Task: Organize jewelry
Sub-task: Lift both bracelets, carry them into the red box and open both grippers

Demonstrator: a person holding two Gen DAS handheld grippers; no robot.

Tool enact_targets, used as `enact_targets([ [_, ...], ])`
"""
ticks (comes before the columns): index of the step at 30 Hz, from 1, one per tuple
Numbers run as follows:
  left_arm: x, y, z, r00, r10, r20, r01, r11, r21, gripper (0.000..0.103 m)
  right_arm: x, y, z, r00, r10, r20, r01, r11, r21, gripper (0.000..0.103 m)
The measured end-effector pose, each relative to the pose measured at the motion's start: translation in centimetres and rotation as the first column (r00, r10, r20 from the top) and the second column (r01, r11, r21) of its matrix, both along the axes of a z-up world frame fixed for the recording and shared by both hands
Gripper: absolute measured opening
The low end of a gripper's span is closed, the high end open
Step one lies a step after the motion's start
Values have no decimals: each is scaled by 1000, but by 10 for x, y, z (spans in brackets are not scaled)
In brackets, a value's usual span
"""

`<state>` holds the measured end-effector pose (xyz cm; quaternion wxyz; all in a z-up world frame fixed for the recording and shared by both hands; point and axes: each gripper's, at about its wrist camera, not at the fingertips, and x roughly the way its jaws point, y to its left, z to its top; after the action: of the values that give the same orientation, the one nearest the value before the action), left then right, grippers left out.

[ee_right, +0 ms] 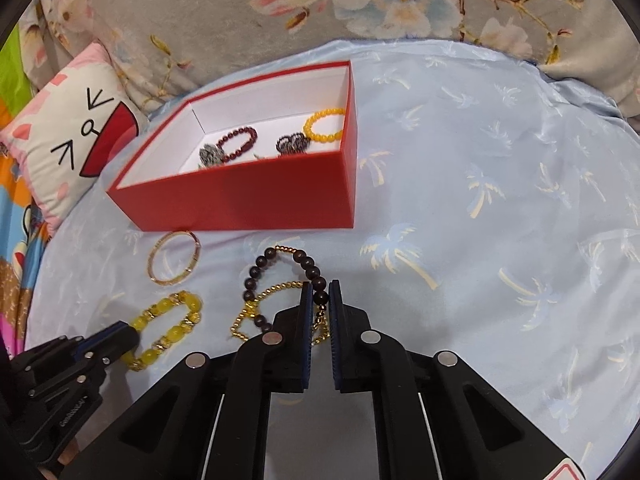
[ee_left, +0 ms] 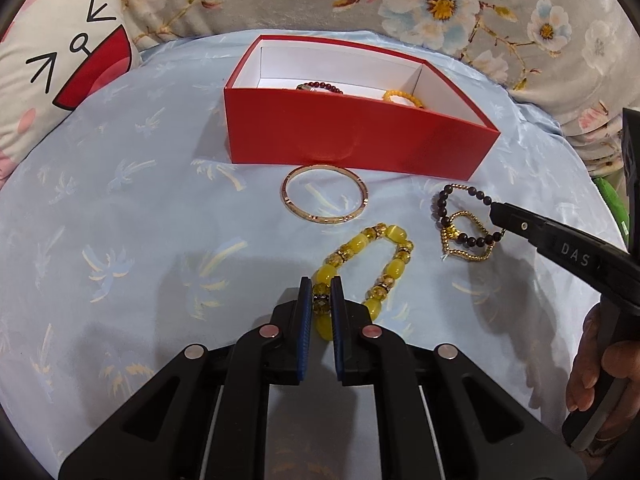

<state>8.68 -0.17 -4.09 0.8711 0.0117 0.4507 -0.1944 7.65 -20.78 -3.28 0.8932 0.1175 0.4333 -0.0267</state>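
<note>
Red cardboard box [ee_right: 248, 196] sits toward the bed's far edge, already holding bracelets. Left gripper [ee_left: 320, 300] pinches the yellow bead bracelet [ee_left: 372, 264]; right gripper [ee_right: 320, 300] pinches the dark bead bracelet [ee_right: 280, 272], both nearer, likely for lifting into the box.

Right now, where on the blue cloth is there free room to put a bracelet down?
The cloth right of the red box is bare to the floral blanket. Crowded before the box: gold bangle, yellow bracelet, dark bead bracelet, both grippers.
</note>
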Motion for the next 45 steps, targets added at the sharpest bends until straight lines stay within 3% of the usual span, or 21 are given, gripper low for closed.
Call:
enact_targets([
  [18,-21,2,67,995,-48,91,55,996,-77,9,-35,3,75,986,32,163,-39,999,38,7],
  [31,-11,-9,99,991,-44,130,50,998,-41,9,-39,12,78,985,52,162,-60,997,44,7],
  [45,25,-2,143,976,15,216,3,997,-83,9,-29,19,83,984,74,164,-80,996,33,7],
])
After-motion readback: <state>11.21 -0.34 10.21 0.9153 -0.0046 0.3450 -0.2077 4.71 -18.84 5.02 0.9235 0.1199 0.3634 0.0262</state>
